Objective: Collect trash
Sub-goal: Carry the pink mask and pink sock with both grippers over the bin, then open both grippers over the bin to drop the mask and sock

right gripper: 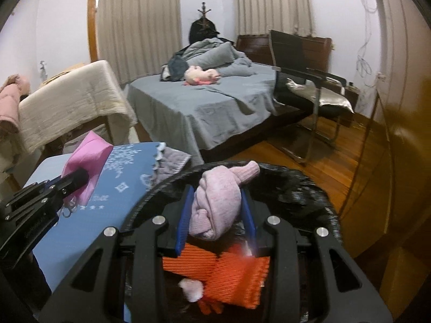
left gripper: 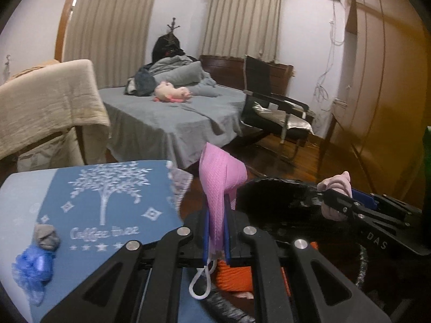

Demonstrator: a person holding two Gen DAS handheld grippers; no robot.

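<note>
Over bin (right gripper: pixel 309 188), near right of table (left gripper: pixel 16 202): left gripper (left gripper: pixel 216 231) pinched on pink mask (left gripper: pixel 221 183), light, limp, held at lower fold, ear loop dangling; right gripper (right gripper: pixel 216 210) clamped mid-bundle on pink cloth wad (right gripper: pixel 215 202), soft, compressible; orange mesh (right gripper: pixel 229 271) in bin, light, springy; blue wad (left gripper: pixel 32 269) left on table; mat (left gripper: pixel 107 202) lettered "Coffee tree"; "DAS" on right gripper.
</note>
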